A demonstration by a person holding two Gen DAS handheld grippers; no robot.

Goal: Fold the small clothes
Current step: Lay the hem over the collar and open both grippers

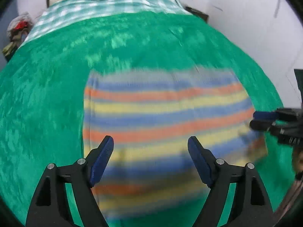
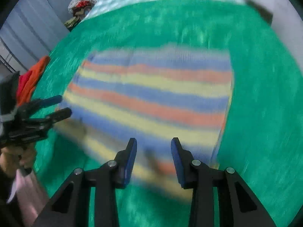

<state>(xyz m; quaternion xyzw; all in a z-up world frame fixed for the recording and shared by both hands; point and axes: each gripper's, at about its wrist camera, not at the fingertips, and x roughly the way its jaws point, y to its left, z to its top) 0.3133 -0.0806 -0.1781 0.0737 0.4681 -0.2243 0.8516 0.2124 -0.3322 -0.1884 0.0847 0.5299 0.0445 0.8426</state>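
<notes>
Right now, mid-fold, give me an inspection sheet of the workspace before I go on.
Surface: green cover spread over a bed, with checked bedding at its far end.
Job's things: striped garment lying flat, blurred; fold state unclear.
Clutter: orange and red clothes at the cover's edge; a bundle beside the bed.
Grippers: left gripper open, nothing between its pads; right gripper open, jaws narrower, nothing held.
Cables: nothing seen.
Surroundings: pale wall beside the bed.
</notes>
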